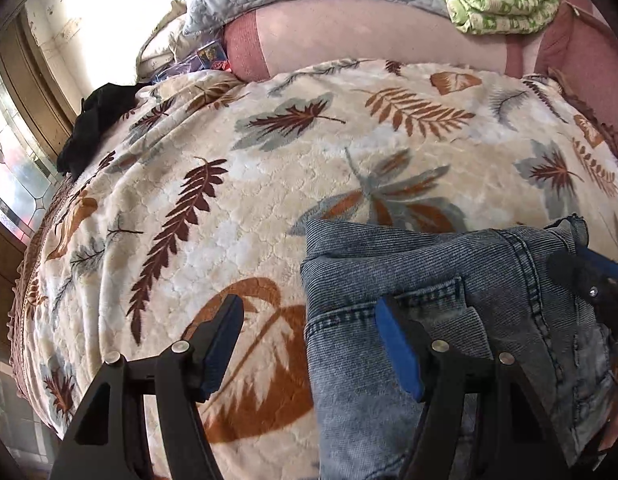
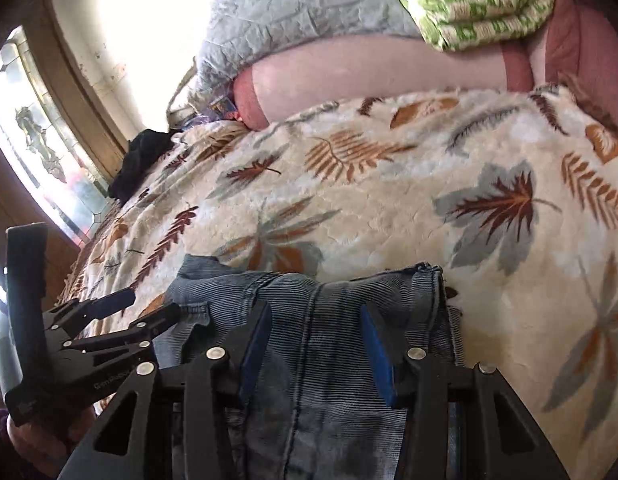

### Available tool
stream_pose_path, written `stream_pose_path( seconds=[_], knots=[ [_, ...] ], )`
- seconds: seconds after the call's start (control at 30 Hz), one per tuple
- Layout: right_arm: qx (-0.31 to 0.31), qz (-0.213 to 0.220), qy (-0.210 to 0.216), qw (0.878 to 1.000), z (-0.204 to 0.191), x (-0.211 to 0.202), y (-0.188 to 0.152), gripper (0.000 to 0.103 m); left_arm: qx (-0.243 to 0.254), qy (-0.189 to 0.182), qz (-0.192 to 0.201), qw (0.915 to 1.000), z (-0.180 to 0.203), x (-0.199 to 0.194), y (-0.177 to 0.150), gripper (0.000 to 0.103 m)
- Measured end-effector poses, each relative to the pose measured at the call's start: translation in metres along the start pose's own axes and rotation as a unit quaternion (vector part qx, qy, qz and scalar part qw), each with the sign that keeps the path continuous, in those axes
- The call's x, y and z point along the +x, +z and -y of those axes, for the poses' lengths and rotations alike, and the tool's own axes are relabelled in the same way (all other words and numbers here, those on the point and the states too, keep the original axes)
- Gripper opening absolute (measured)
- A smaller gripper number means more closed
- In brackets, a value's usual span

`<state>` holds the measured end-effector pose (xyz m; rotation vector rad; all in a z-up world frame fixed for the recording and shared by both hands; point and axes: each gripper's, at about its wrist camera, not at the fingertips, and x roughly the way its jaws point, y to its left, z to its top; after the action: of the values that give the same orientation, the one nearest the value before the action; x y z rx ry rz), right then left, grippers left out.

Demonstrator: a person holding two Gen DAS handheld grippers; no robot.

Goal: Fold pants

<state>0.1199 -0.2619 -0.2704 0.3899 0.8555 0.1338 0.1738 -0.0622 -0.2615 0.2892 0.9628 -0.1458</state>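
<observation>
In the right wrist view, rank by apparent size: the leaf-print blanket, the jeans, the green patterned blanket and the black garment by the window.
1. leaf-print blanket, largest by far.
2. jeans, though nearness to the camera inflates them.
3. green patterned blanket, partly cut off at the frame edge.
4. black garment, smallest, but also far off.

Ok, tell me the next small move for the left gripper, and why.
Probably slide the left gripper right, fully over the jeans, and close on the edge. Its jaws are open, one finger over the blanket, the other on denim. The right gripper, also open, already straddles the jeans.
</observation>
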Motion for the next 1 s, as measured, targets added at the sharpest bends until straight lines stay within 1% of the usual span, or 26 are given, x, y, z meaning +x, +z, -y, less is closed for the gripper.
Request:
stream_pose_path(
  seconds=[0.03,0.07,0.13,0.2,0.3,0.37,0.4,0.47,0.5,0.57,0.63,0.67,0.73,0.83,0.87,0.9,0.93,0.97,1.0],
  knots=[
    [0.009,-0.013,-0.001,1.000,0.006,0.010,-0.002,0.049,0.003,0.002,-0.002,1.0000,0.002,0.006,0.000,0.071],
    [0.019,-0.028,0.002,0.999,0.010,0.020,-0.005,0.049,0.008,0.007,-0.006,0.9999,0.005,0.013,-0.001,0.075],
    [0.033,-0.034,0.014,0.999,0.019,0.027,-0.010,0.050,0.020,0.025,-0.012,0.9994,0.012,0.024,-0.003,0.082],
    [0.018,-0.038,0.008,0.999,0.017,0.029,-0.009,0.050,0.026,0.035,-0.008,0.9990,0.016,0.029,-0.004,0.083],
    [0.004,-0.032,-0.001,0.999,0.014,0.026,-0.012,0.051,0.023,0.030,-0.020,0.9991,0.012,0.023,-0.001,0.083],
    [0.006,-0.022,-0.001,1.000,0.014,0.014,-0.014,0.051,0.014,0.018,-0.029,0.9993,0.004,0.013,-0.002,0.082],
    [0.003,-0.012,-0.001,1.000,0.012,0.006,-0.016,0.051,0.007,0.013,-0.027,0.9995,-0.001,0.005,-0.005,0.082],
    [-0.007,0.012,0.004,1.000,0.009,-0.016,-0.025,0.052,0.005,0.008,-0.011,0.9999,-0.006,-0.014,-0.013,0.082],
    [-0.008,0.018,0.015,1.000,0.007,-0.027,-0.032,0.052,0.008,0.008,-0.003,0.9999,-0.007,-0.023,-0.018,0.082],
    [-0.019,0.023,0.033,0.999,0.000,-0.046,-0.046,0.051,0.017,0.005,0.008,0.9998,-0.006,-0.041,-0.032,0.082],
    [-0.040,0.026,0.031,0.998,-0.010,-0.062,-0.060,0.051,0.023,-0.007,0.011,0.9996,-0.003,-0.054,-0.049,0.082],
    [-0.050,0.023,0.029,0.998,-0.015,-0.069,-0.068,0.052,0.028,-0.015,0.006,0.9995,0.001,-0.057,-0.059,0.082],
    [-0.050,0.000,0.023,0.999,-0.018,-0.071,-0.081,0.052,0.039,-0.025,-0.010,0.9989,0.008,-0.056,-0.077,0.082],
    [-0.032,-0.058,0.002,0.998,-0.013,-0.050,-0.102,0.053,0.049,-0.014,-0.023,0.9984,0.018,-0.043,-0.098,0.083],
    [-0.032,-0.065,-0.005,0.997,-0.012,-0.044,-0.107,0.053,0.045,-0.013,-0.019,0.9987,0.017,-0.042,-0.100,0.083],
    [-0.041,-0.055,-0.009,0.998,-0.015,-0.047,-0.108,0.053,0.040,-0.013,-0.020,0.9989,0.015,-0.044,-0.099,0.083],
    [-0.050,-0.059,-0.016,0.997,-0.019,-0.049,-0.107,0.053,0.040,-0.012,-0.022,0.9989,0.015,-0.048,-0.096,0.083],
    [-0.055,-0.061,-0.019,0.996,-0.022,-0.053,-0.104,0.053,0.044,-0.008,-0.016,0.9989,0.014,-0.054,-0.093,0.082],
    [-0.053,-0.054,-0.014,0.997,-0.022,-0.059,-0.102,0.053,0.047,0.001,-0.003,0.9989,0.013,-0.062,-0.091,0.082]
  ],
)
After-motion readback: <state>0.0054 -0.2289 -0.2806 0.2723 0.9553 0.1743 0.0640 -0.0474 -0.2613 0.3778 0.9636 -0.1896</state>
